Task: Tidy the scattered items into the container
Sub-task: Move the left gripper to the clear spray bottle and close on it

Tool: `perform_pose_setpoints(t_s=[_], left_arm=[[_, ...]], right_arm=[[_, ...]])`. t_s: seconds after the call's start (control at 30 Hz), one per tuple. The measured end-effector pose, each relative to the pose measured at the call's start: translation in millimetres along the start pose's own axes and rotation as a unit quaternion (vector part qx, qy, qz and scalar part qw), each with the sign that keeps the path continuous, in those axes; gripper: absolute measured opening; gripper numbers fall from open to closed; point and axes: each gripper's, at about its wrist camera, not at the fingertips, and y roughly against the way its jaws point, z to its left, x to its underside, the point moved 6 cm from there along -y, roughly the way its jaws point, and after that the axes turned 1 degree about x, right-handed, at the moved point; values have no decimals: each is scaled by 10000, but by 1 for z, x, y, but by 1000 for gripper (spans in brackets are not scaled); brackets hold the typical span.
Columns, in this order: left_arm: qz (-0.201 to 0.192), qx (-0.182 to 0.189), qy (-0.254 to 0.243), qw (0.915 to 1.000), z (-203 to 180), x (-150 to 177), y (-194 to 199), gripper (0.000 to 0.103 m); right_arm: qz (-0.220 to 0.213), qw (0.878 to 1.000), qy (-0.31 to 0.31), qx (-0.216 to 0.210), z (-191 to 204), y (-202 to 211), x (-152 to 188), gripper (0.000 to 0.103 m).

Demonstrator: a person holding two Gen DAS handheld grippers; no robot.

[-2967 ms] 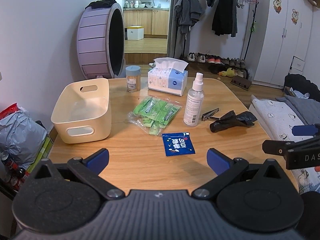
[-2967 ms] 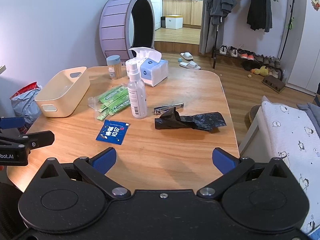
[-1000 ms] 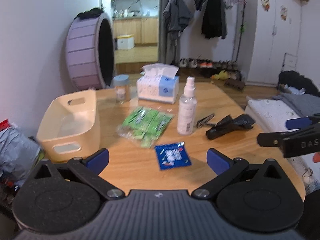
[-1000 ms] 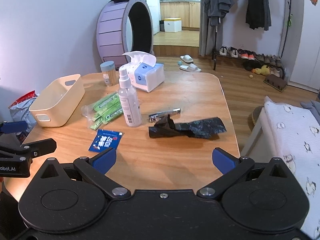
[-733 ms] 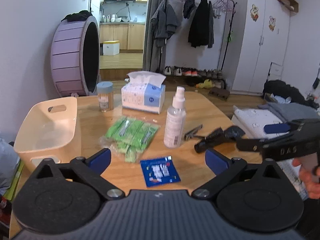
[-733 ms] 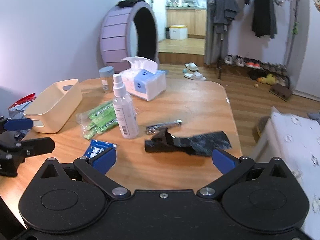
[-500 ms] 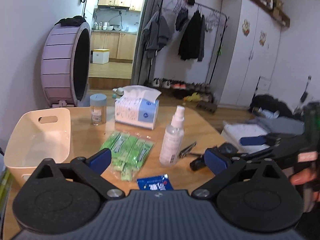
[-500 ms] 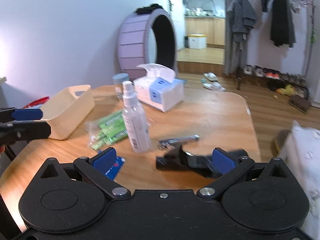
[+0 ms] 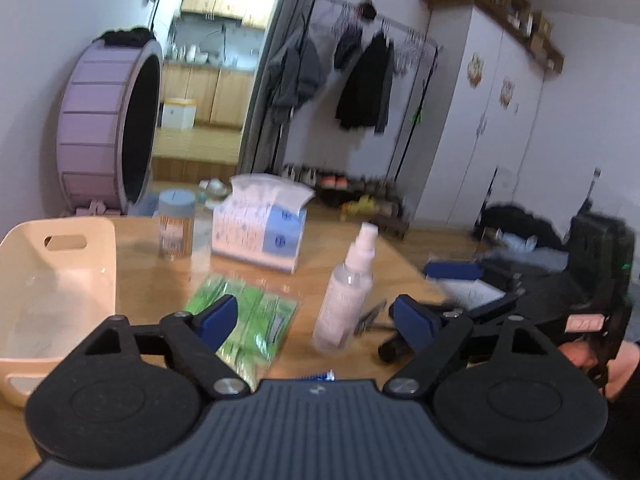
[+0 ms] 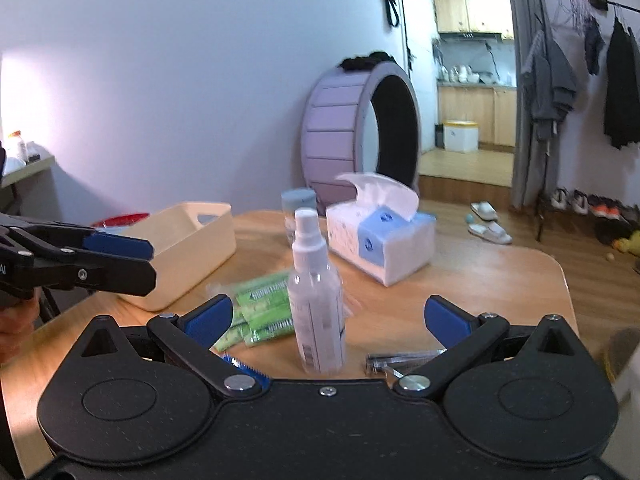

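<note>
Spray bottle is standing upright between right gripper's spread, empty fingers; looking light, slick, tippy — grab mid-body.

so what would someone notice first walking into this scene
Probably the clear spray bottle standing upright mid-table, framed between the open fingers of the right gripper. Behind it a tissue box with a tissue puffing out, and to the left a cream container with green packets lying beside it. On the floor beyond the table stands a big purple wheel.
</note>
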Motion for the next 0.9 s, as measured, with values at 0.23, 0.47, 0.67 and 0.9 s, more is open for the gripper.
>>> perform_pose_setpoints(t_s=[0.23, 0.47, 0.67, 0.9], left_arm=[[-85, 325, 91, 9994, 5, -6, -18, 85], [-233, 495, -166, 9984, -5, -15, -49, 65], [-138, 673, -271, 9973, -9, -15, -69, 62], [-50, 658, -551, 9963, -18, -16, -87, 45]], right_arm=[[153, 9987, 474, -55, 2, -21, 2, 102], [214, 9973, 701, -85, 12, -36, 13, 84], [321, 9967, 734, -143, 15, -41, 22, 70], [289, 9970, 702, -115, 10, -47, 24, 57]])
